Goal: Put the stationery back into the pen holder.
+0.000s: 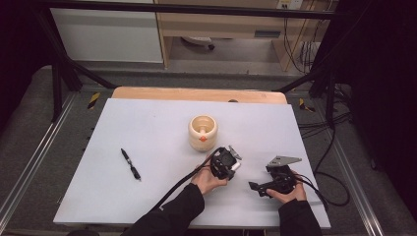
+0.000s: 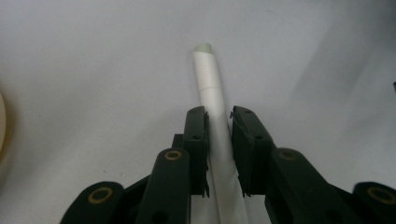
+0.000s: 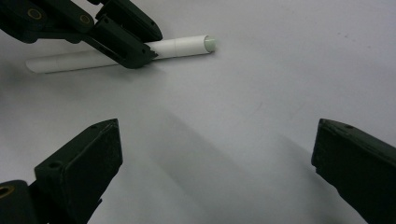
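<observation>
On the white table (image 1: 147, 147), just right of the cup (image 1: 202, 132), the left gripper (image 2: 219, 126) is clamped on a white pen (image 2: 212, 98) lying flat — the grasp step. The right gripper (image 3: 215, 158) waits beside it, jaws wide apart. Next, probably, a clean lift — keeping the pen level.

White marker (image 2: 212, 100) lies flat, green-capped, on table.

Pretty dim room overall. A white sheet (image 1: 147, 147) covered a wooden table (image 1: 196, 93) mid-frame, grey carpet (image 1: 29, 123) on both sides. Up top were a white panel (image 1: 105, 34) and a wooden desk (image 1: 221, 24), with cables (image 1: 327, 142) trailing down the right.
</observation>
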